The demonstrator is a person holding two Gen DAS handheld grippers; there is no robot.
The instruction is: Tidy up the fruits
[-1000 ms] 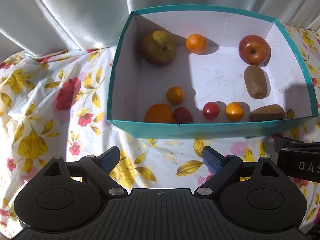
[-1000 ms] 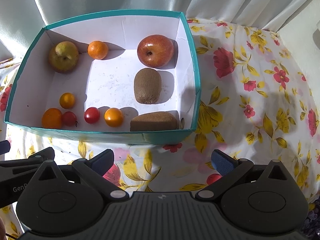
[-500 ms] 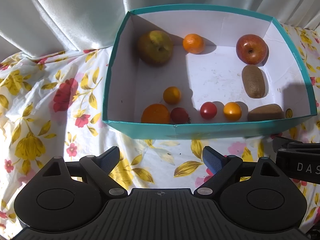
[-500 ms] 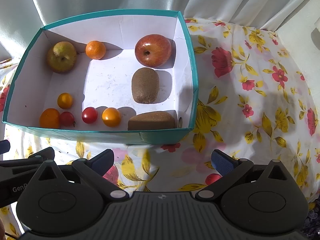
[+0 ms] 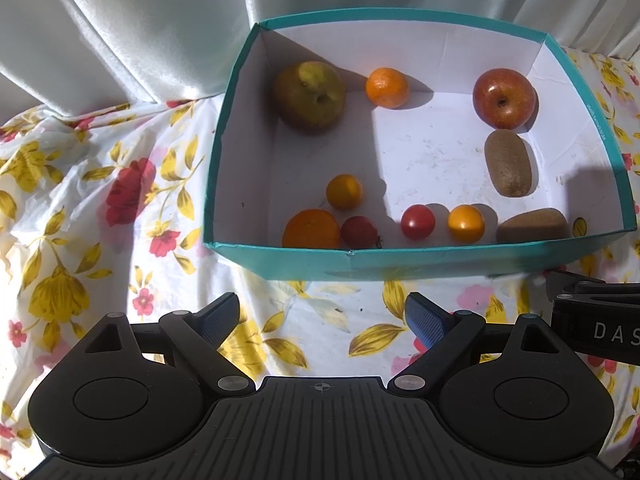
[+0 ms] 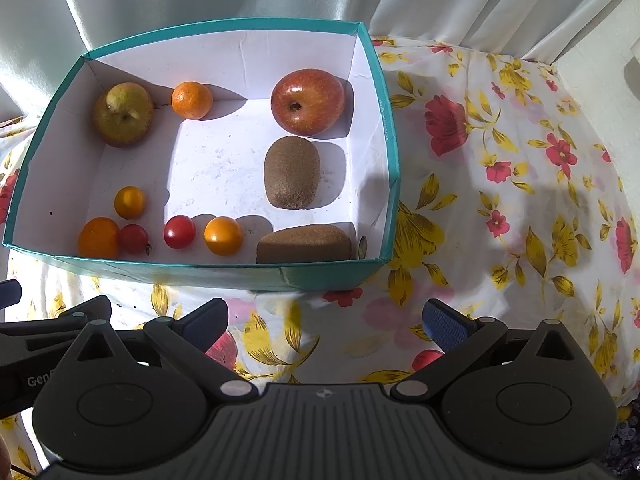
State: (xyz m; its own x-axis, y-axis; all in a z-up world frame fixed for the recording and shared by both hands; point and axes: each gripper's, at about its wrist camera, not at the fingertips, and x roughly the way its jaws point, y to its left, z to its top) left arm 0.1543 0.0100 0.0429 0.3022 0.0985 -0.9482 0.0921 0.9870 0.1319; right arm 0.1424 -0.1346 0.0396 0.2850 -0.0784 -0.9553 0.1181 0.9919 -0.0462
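Observation:
A teal box [image 5: 400,266] [image 6: 192,270] with a white inside holds all the fruit. At the back lie a green-brown pear [image 5: 310,96] [image 6: 123,114], a mandarin [image 5: 387,87] [image 6: 191,100] and a red apple [image 5: 503,98] [image 6: 307,102]. Two kiwis [image 5: 509,163] [image 6: 293,172] lie at the right. Red and orange cherry tomatoes [image 5: 418,222] [image 6: 179,232] and an orange [image 5: 311,229] line the near wall. My left gripper [image 5: 322,320] and right gripper [image 6: 326,320] are open and empty, side by side before the box's near wall.
The box sits on a white cloth with red and yellow flowers [image 5: 100,208] [image 6: 520,184]. White curtains [image 5: 140,32] hang behind it. A white wall [image 6: 600,92] stands at the far right.
Both grippers have shifted slightly; the box sits a little further left in the right wrist view and a little lower in the left one. The fruit has not moved.

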